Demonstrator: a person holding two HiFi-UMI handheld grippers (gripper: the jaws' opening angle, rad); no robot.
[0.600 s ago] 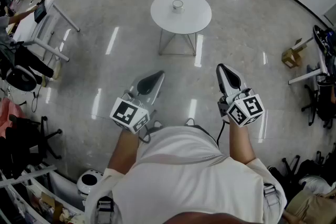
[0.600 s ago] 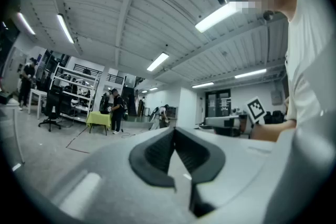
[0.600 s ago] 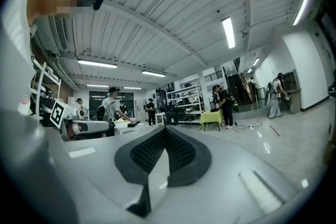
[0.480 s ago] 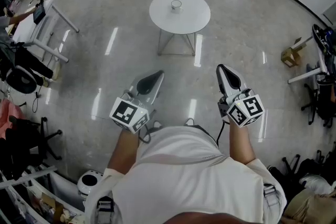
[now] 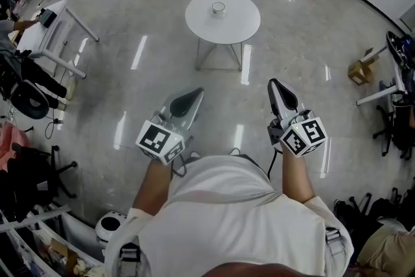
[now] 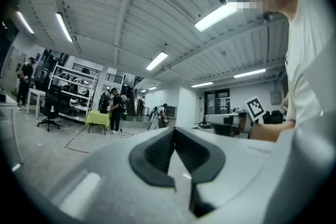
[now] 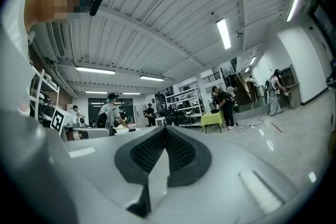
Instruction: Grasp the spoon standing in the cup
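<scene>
A small cup (image 5: 218, 8) stands on a round white table (image 5: 237, 21) far ahead in the head view; the spoon in it is too small to make out. My left gripper (image 5: 192, 95) and right gripper (image 5: 275, 85) are held close to my body, well short of the table, both tilted up. In the left gripper view the left gripper (image 6: 174, 131) has its dark pads meeting at the tip, empty. In the right gripper view the right gripper (image 7: 165, 129) is likewise shut on nothing. Neither gripper view shows the cup.
Grey polished floor lies between me and the table. A white desk (image 5: 48, 29) and office chairs (image 5: 29, 97) stand at the left, a cardboard box (image 5: 358, 70) and more chairs (image 5: 397, 117) at the right. People stand by a green table (image 7: 212, 119) in the distance.
The view has shifted very slightly; the table and cup sit about where they were. Both grippers hold their places and stay shut.
</scene>
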